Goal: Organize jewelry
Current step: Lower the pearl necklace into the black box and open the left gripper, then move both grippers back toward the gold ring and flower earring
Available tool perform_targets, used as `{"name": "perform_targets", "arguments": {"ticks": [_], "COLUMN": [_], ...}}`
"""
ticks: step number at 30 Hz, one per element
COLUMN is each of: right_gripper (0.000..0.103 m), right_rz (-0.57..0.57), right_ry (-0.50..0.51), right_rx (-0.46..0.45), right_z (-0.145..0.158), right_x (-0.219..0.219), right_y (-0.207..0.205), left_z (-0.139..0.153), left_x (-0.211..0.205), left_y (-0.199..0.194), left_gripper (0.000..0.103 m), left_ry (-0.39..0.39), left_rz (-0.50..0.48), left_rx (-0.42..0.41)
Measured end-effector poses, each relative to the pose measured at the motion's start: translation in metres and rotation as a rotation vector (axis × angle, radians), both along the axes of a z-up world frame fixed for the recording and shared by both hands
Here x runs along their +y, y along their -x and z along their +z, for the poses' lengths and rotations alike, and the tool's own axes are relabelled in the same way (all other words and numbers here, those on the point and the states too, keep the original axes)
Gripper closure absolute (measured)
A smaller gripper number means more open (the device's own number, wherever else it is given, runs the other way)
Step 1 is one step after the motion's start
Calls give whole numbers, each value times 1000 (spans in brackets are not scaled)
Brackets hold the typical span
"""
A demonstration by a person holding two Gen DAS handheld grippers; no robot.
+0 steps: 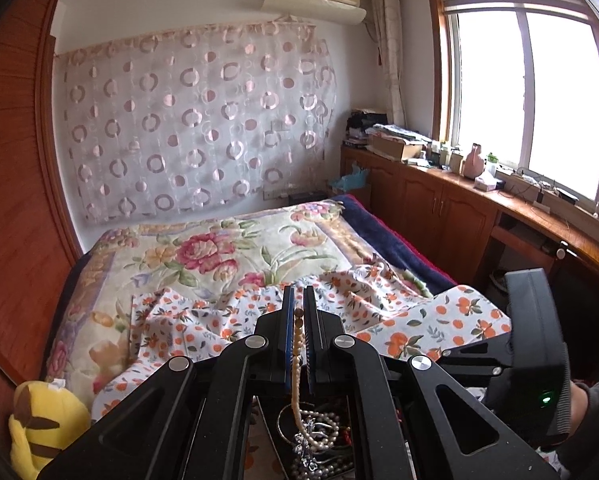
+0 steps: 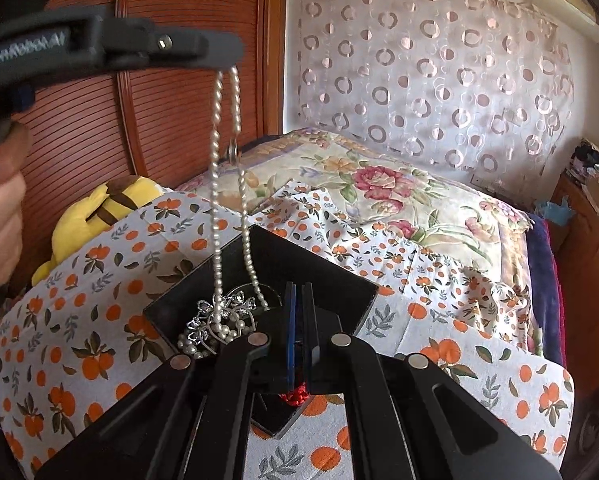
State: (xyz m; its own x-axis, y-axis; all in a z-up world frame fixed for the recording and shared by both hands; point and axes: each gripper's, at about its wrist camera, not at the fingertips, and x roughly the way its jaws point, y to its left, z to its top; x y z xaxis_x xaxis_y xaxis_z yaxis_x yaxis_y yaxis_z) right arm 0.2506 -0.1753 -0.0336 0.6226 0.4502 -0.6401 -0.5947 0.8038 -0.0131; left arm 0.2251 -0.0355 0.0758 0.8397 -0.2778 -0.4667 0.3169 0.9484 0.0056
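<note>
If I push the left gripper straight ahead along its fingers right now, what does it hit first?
Probably the orange-print cloth rumpled on the bed, then the floral quilt; nothing else shows between. Depth is unclear in the fisheye. The left gripper holds a pearl necklace, which would drag along.

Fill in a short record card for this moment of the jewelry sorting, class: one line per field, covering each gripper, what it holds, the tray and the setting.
left gripper: shut on pearl necklace, lifted above the tray
pearl necklace: hangs in two strands, lower end in the tray's jewelry pile
right gripper: shut on something red, low over the tray; what it is cannot be told
tray: black, on the orange-print cloth
setting: bed, yellow plush toy beside the cloth
</note>
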Motion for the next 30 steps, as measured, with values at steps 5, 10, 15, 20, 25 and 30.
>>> {"name": "perform_targets", "arguments": {"ticks": [5,10,15,20,25,30], "right_gripper": [99,99,99,99,99,99], "right_rz": [-10,-14,-12,-18,-20,-23], "right_ry": [1,-7,-15,-34,-40,-36], "right_rx": [-6,-11,-13,-7,11,36], "right_z": [2,3,3,2,-6,-16], "right_x": [-6,-14,-18,-23,-26,-26], "right_y": [8,25,44,61,75,84], "left_z": [-4,-13,-31,-56,-82,-100], "left_x": [-4,0,5,10,12,15], "left_y": [2,18,38,56,65,75], "left_gripper": [99,98,94,88,88,87], "left_ry": [-5,-9,-26,-38,-69,-70], "left_rz": [-11,-20,-20,-2,9,13], "left_rx": [13,23,56,102,162,203]}}
